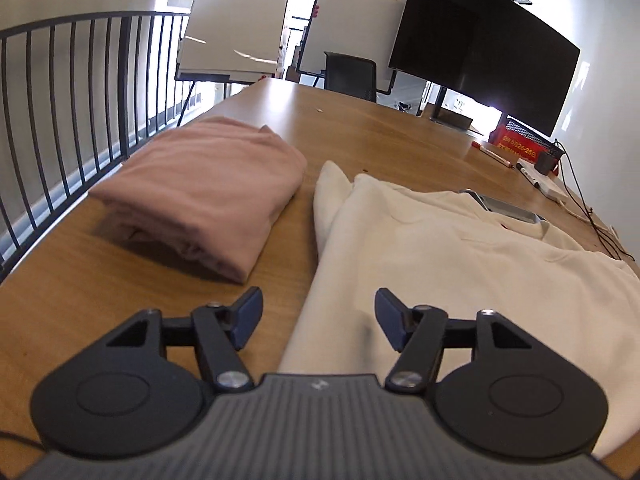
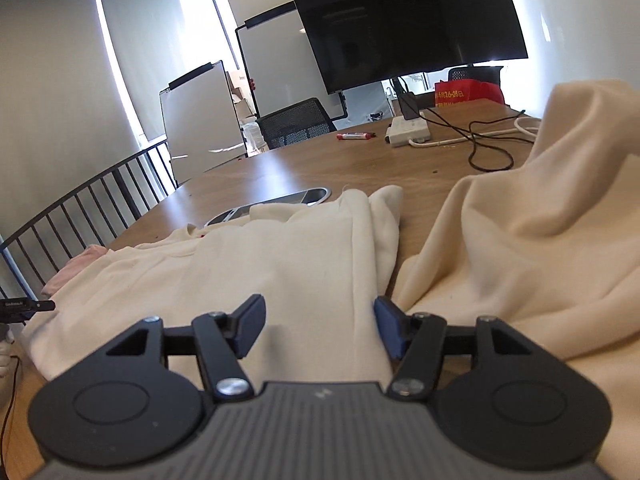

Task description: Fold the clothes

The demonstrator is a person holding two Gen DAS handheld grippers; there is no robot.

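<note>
Both the left gripper (image 1: pixel 319 318) and right gripper (image 2: pixel 320 322) are seen spread wide, nothing pinched, over the cream garment's (image 1: pixel 460 264) near edge on the wooden table (image 1: pixel 360 128), folded pink garment (image 1: pixel 208 188) beside it, railing (image 1: pixel 80 92) behind.

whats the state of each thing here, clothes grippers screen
pink garment: folded, lying on the table
cream garment: spread flat, sleeve folded in
second cream garment: crumpled heap
left gripper: open, nothing held
right gripper: open over the cream garment
monitor: screen dark
</note>
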